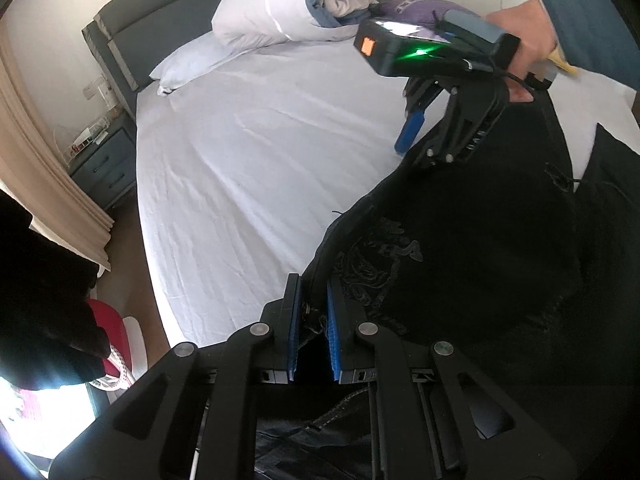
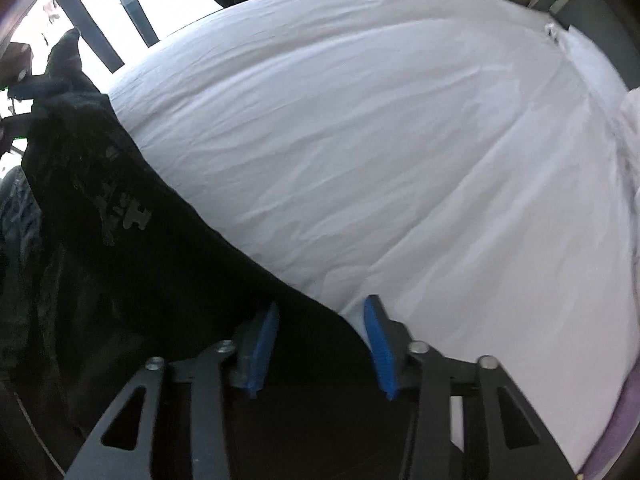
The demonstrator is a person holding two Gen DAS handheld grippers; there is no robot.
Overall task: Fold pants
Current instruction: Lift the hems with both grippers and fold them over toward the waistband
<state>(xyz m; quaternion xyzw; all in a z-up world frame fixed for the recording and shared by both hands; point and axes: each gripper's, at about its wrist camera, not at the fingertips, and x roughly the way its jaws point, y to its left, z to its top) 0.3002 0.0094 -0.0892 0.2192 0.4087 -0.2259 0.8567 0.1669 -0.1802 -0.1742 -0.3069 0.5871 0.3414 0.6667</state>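
Left wrist: black pants (image 1: 460,264) stretched along bed (image 1: 248,160) edge, long axis running tool to tool. Left tool (image 1: 313,320) clenched on waistband; right tool (image 2: 322,344) straddles fabric, pads not pressing.

Pants (image 1: 460,280) black, faint embroidered motif. Bed (image 1: 248,152) sheet plain pale lilac-white. Fingers (image 1: 294,320) black, blue pads. Headboard (image 1: 160,20) dark grey. Sleeve (image 1: 592,20) blue. Nightstand (image 1: 106,168) grey-blue.

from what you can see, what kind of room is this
Most likely a bedroom. A wide bed with a pale sheet fills both views, with a padded grey headboard and a pillow at its far end. A bedside drawer unit stands beside it, near a beige curtain.
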